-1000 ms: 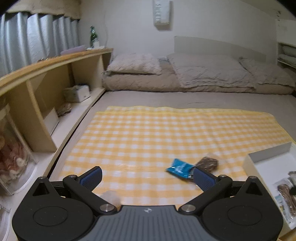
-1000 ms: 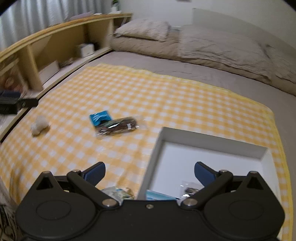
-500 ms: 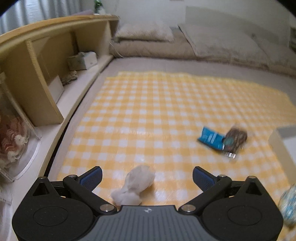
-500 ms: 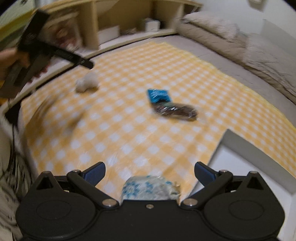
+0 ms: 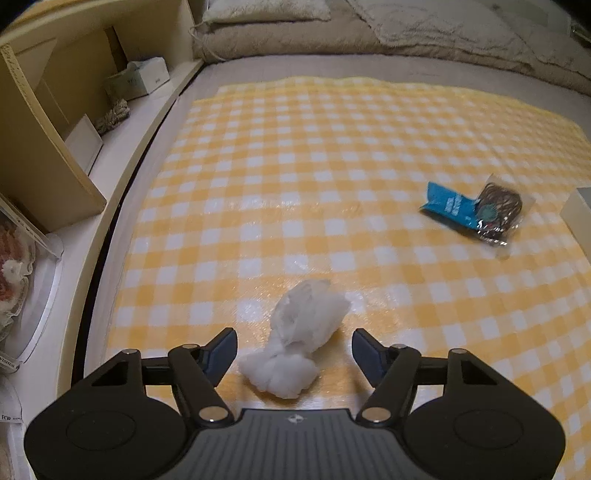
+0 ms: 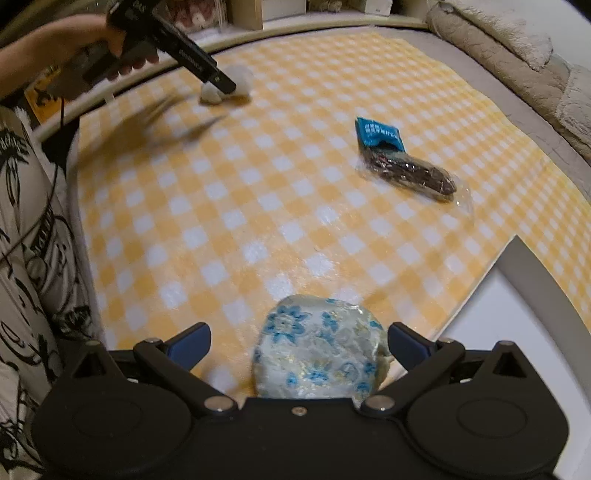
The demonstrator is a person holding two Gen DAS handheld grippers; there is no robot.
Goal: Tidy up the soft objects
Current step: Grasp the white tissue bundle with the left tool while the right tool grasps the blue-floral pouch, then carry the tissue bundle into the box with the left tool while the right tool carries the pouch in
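A white fluffy bundle (image 5: 295, 336) lies on the yellow checked cloth (image 5: 332, 166), between the spread fingers of my open left gripper (image 5: 294, 345). It also shows in the right wrist view (image 6: 236, 83), partly behind the left gripper (image 6: 218, 79). A blue-flowered pouch (image 6: 317, 350) lies between the spread fingers of my open right gripper (image 6: 298, 341), near the white box's corner. A blue packet (image 5: 448, 206) and a clear bag of dark cord (image 5: 498, 206) lie together further out on the cloth.
A white open box (image 6: 517, 295) sits at the right of the cloth. A wooden shelf unit (image 5: 55, 110) with boxes and bagged items runs along the left. Pillows and bedding (image 5: 406, 29) lie beyond the cloth.
Both grippers have tipped down and moved closer to the cloth. The white bundle now lies between the left fingers and the flowered pouch between the right fingers. The left fingers have narrowed a little.
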